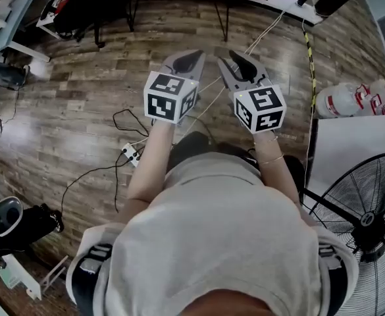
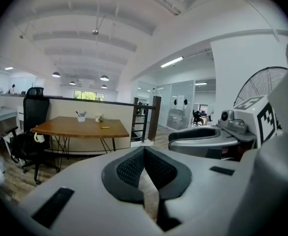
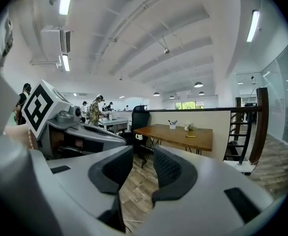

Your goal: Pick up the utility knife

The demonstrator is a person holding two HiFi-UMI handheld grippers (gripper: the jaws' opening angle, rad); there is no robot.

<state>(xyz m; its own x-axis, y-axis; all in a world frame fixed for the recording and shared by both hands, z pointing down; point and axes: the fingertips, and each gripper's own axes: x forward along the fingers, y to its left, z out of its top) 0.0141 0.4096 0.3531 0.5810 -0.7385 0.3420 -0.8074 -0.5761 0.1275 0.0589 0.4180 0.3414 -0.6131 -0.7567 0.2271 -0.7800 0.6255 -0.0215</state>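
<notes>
Both grippers are held side by side over a wooden floor, pointing towards a brown wooden table [image 2: 80,127] some way off. A small yellow object [image 2: 106,127] lies on that table [image 3: 176,134], too small to identify; the same yellow object [image 3: 190,136] shows in the right gripper view. My left gripper [image 1: 189,56] has its pad tips together with nothing between them [image 2: 144,151]. My right gripper [image 1: 235,58] stands open, and only floor shows in the gap [image 3: 143,157]. Neither gripper is near the table.
A large floor fan [image 1: 366,229] stands at my right, beside a white surface [image 1: 357,150]. A power strip [image 1: 130,153] and cables lie on the floor. A black office chair [image 2: 35,113] stands by the table, a white cup [image 2: 81,117] on it. Stairs [image 3: 238,132] rise beyond.
</notes>
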